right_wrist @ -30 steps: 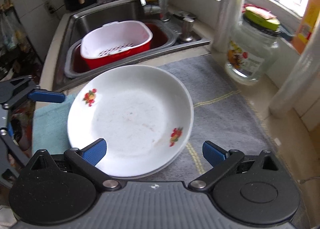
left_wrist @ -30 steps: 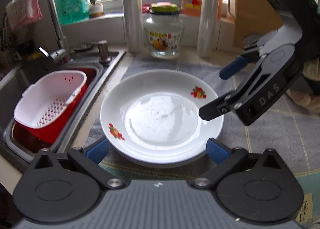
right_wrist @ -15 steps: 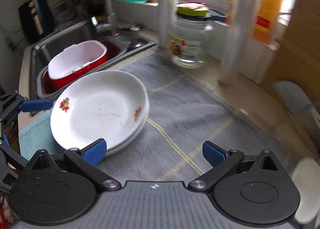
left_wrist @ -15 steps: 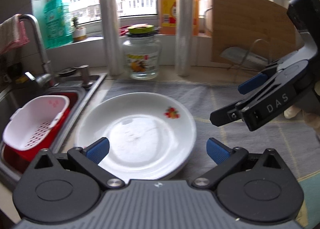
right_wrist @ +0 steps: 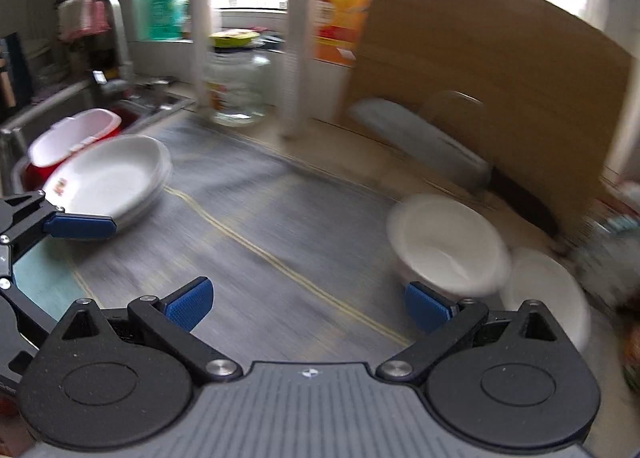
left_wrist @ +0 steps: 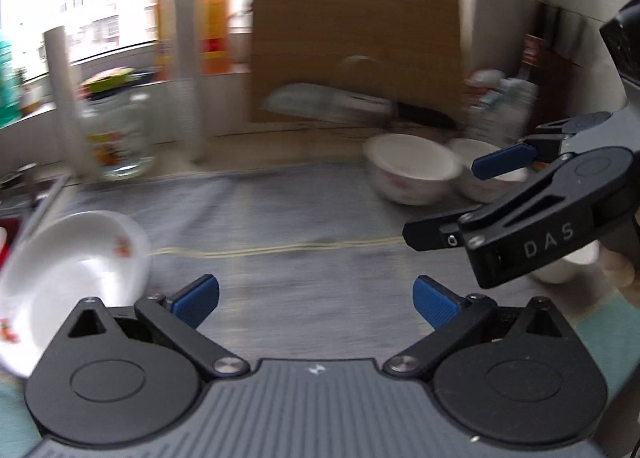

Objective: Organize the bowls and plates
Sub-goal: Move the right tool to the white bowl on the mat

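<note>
Plates (right_wrist: 116, 174) are sitting stacked; both claws, left (left_wrist: 316, 298) and right (right_wrist: 308, 304), are gaping empty, seemingly heading for the bowls (right_wrist: 448, 246), needing a rim grip.

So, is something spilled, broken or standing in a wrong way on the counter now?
Nothing stands out. The plates sit stacked on the grey mat beside the sink, and the two bowls stand upright near the cutting board. Both frames are motion-blurred, so fine cracks or drips cannot be ruled out.
</note>
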`<state>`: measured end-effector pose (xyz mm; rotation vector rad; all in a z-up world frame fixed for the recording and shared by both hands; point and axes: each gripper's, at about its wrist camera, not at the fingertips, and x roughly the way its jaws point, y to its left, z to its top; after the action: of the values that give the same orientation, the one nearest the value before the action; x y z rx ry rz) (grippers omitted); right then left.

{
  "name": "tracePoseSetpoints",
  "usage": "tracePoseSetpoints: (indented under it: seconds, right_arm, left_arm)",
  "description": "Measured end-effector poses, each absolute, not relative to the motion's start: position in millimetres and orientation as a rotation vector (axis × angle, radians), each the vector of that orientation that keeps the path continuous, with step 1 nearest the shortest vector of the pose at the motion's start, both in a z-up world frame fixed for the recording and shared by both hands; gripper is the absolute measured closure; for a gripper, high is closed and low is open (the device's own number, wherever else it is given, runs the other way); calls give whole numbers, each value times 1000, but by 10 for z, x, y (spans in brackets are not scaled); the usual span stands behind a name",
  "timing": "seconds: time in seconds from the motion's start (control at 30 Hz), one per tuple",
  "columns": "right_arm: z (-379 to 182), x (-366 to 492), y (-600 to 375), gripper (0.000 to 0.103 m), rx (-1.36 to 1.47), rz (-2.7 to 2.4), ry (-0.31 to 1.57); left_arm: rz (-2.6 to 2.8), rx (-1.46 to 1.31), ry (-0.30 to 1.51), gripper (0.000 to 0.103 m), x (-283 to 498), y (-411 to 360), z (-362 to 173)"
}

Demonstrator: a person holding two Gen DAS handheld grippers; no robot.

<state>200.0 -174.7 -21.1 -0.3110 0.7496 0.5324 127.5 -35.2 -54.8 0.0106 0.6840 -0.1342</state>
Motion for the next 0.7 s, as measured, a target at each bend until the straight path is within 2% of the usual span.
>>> tracePoseSetpoints:
  seconds: [0.37, 0.7]
  right_arm:
    - [-268, 1750, -3227, 0, -150, 301, 791]
    - [-544, 1827, -3837, 0, 5, 344, 828]
  left_arm:
    - [-366, 107, 698, 1, 1340, -1446, -588]
    - [-476, 175, 747, 1, 1502, -2059, -847]
